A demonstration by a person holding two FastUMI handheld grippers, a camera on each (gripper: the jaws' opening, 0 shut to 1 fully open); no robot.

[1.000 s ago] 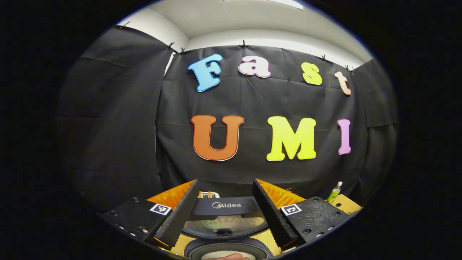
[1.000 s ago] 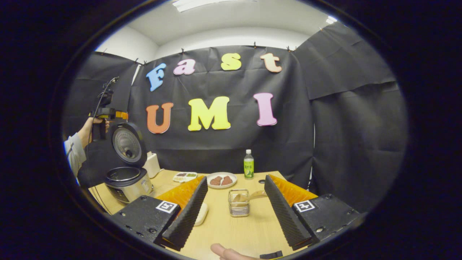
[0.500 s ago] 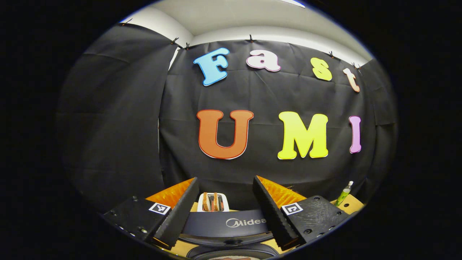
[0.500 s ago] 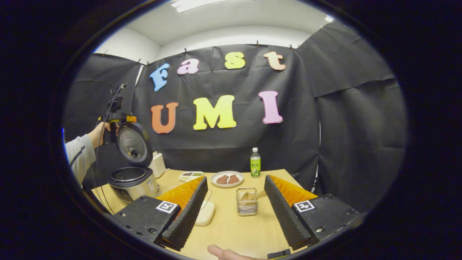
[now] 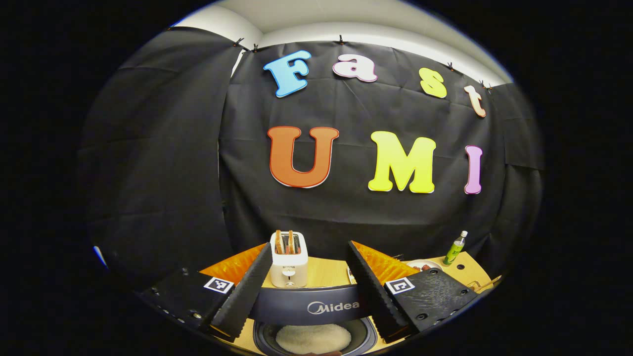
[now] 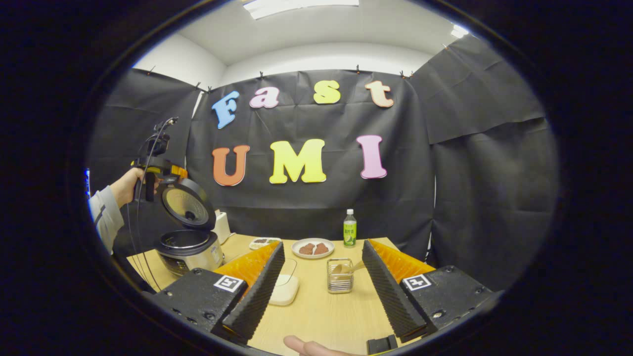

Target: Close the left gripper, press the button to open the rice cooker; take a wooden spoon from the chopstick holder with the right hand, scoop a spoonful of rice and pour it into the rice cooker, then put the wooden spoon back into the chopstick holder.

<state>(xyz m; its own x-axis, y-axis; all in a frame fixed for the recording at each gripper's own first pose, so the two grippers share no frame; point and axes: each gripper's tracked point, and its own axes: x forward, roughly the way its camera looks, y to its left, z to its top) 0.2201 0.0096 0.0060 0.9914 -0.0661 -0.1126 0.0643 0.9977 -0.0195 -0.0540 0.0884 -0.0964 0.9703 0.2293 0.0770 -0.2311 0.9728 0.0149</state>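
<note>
In the right gripper view, far to the left of the jaws, the rice cooker (image 6: pixel 190 247) stood with its lid (image 6: pixel 188 203) swung up, so the button press counted as done. Above that lid a hand (image 6: pixel 126 184) held the left gripper (image 6: pixel 170 172), and in its own view the left gripper (image 5: pixel 309 291) showed jaws spread wide with nothing between them but air, the raised lid's edge (image 5: pixel 306 307) crossing just past the fingertips and the pot (image 5: pixel 313 338) with a pale layer in it below. A white toaster (image 5: pixel 289 259) stood beyond, between the jaws. The right gripper (image 6: pixel 324 291) also had its jaws spread and empty. Just inside its left finger lay a shallow white container (image 6: pixel 285 289), probably the rice supply, though that could not be told. Ahead between the jaws stood the wire chopstick holder (image 6: pixel 339 276) with the wooden spoon (image 6: pixel 346 268) leaning in it, untouched. Farther back sat a plate (image 6: pixel 313 248) and a green bottle (image 6: pixel 349 229). Taking the spoon, scooping, pouring and returning it all remained.
</note>
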